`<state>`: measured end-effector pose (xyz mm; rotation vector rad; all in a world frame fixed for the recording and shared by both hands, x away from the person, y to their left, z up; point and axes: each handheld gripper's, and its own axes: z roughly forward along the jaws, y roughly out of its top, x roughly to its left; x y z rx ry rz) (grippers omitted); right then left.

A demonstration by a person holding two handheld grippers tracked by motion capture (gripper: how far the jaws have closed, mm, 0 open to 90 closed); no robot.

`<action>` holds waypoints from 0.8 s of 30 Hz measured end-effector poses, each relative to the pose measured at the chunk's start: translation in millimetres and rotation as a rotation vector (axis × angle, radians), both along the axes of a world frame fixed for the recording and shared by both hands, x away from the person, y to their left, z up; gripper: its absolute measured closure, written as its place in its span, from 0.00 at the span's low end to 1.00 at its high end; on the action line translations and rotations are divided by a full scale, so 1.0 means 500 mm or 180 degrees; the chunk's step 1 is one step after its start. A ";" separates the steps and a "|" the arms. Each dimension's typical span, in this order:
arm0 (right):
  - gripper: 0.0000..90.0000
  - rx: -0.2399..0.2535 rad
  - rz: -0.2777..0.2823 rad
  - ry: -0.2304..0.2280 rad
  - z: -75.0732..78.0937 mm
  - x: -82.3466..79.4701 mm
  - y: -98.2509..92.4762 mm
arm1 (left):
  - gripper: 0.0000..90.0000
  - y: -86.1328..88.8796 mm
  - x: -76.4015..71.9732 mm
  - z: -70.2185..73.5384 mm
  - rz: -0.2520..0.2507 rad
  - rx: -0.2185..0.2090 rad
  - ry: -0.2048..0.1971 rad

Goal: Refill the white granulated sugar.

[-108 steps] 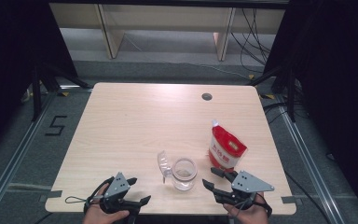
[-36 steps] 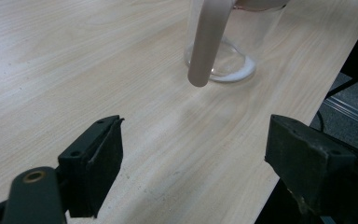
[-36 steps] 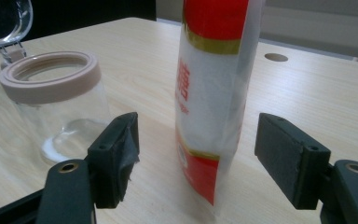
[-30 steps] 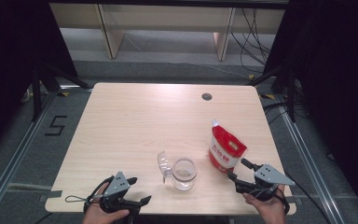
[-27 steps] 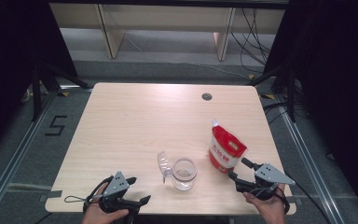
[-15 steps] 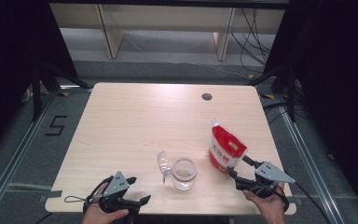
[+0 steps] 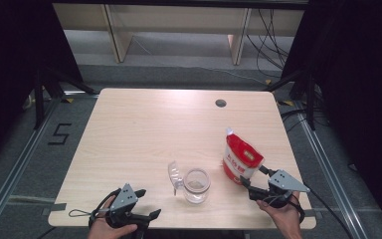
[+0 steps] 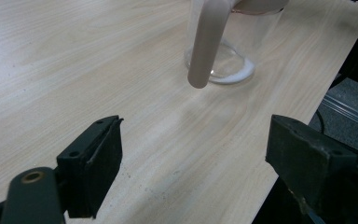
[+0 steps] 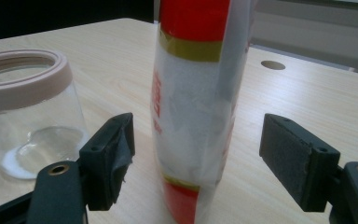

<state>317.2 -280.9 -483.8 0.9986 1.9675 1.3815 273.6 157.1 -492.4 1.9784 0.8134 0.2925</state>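
A clear glass jar (image 7: 196, 185) with a pinkish rim holds a little white powder; its flip lid (image 7: 173, 174) stands open to the left. A red and white pouch (image 7: 241, 160) stands upright to its right. My right gripper (image 7: 252, 177) is open at the pouch's near side. In the right gripper view the pouch (image 9: 193, 107) stands between the pads (image 9: 112, 154) without touching them, and the jaws have just opened slightly wider. My left gripper (image 7: 147, 203) rests open near the front edge, left of the jar (image 8: 223, 51), with nothing between its fingers (image 8: 93, 163).
The light wooden table (image 7: 144, 129) has a round cable hole (image 7: 221, 103) at the back right. Its front edge (image 7: 179, 225) runs just below both hands. Shelving legs and cables lie on the floor behind.
My right gripper has moved right, from in front of the jar to the near side of the pouch. The left gripper, jar and pouch have stayed in place.
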 end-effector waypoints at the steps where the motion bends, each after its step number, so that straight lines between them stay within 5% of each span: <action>1: 0.30 -0.0017 0.0023 -0.0024 -0.001 0.005 0.000 | 0.20 0.000 -0.001 0.001 0.0008 0.0019 0.0019; 2: 0.30 -0.0042 0.0037 -0.0036 -0.001 0.008 0.001 | 0.20 0.003 0.000 0.001 -0.0013 0.0112 -0.0001; 6: 0.30 -0.0016 0.0009 -0.0061 -0.003 0.019 0.006 | 0.20 -0.003 -0.004 -0.001 0.0025 -0.0018 0.0050; 11: 0.30 -0.0047 -0.0028 -0.0016 -0.006 0.024 0.018 | 0.20 -0.004 -0.004 -0.002 0.0023 -0.0004 0.0054; 12: 0.30 -0.0083 0.0028 -0.0108 -0.007 0.030 0.018 | 0.20 -0.006 -0.005 -0.002 0.0031 -0.0024 0.0063; 14: 0.30 -0.0053 0.0035 -0.0078 -0.008 0.031 0.022 | 0.20 0.000 -0.004 0.001 -0.0008 0.0139 0.0041; 15: 0.30 -0.0029 -0.0004 -0.0016 -0.008 0.028 0.026 | 0.20 -0.005 -0.006 0.000 0.0019 0.0022 0.0058; 17: 0.30 -0.0139 0.0062 -0.0187 -0.011 0.038 0.026 | 0.20 -0.003 -0.005 0.002 -0.0012 0.0070 0.0020; 18: 0.30 -0.0104 0.0048 -0.0085 -0.012 0.036 0.030 | 0.20 -0.002 -0.004 0.002 -0.0034 0.0086 0.0001; 22: 0.30 -0.0122 0.0056 -0.0134 -0.012 0.037 0.033 | 0.20 0.001 -0.002 0.003 -0.0054 0.0159 0.0004; 24: 0.30 -0.0031 0.0019 -0.0076 -0.014 0.034 0.037 | 0.20 -0.003 -0.004 0.001 -0.0025 0.0057 0.0013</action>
